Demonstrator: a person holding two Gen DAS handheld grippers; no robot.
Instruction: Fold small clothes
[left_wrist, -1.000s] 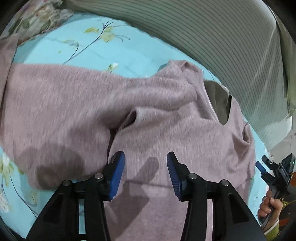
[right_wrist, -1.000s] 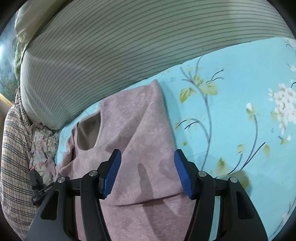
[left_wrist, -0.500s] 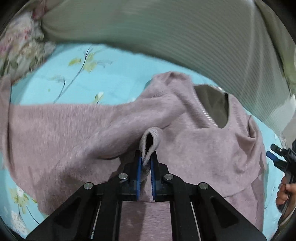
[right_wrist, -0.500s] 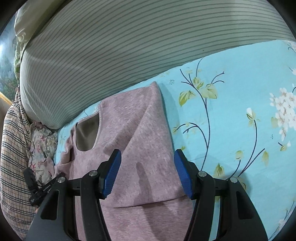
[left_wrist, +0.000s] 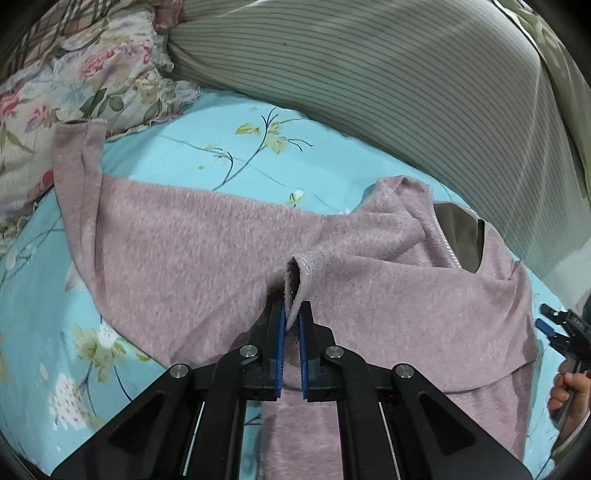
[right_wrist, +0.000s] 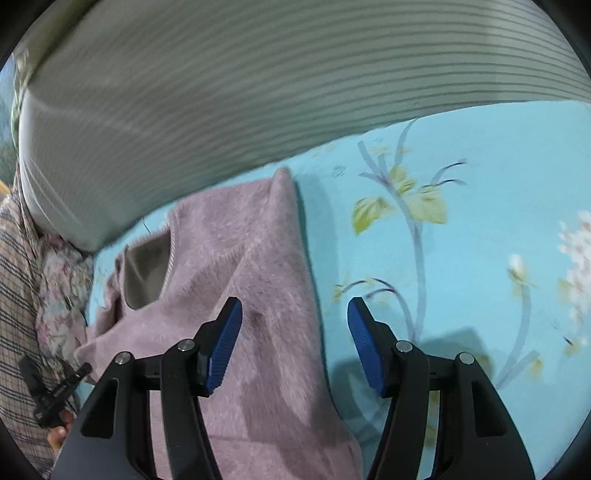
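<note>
Left tongs (left_wrist: 290, 325) clamp the mauve sweater's (left_wrist: 207, 251) hemmed edge (left_wrist: 301, 264), likely to lift it for folding. Right tongs (right_wrist: 293, 328) hang apart above its side on the bed (right_wrist: 480, 266), gripping nothing.

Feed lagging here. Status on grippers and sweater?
Left gripper shut on sweater hem fold. Right gripper open above sweater's edge, holding nothing. Striped pillow beside the collar; nothing in the way.
</note>
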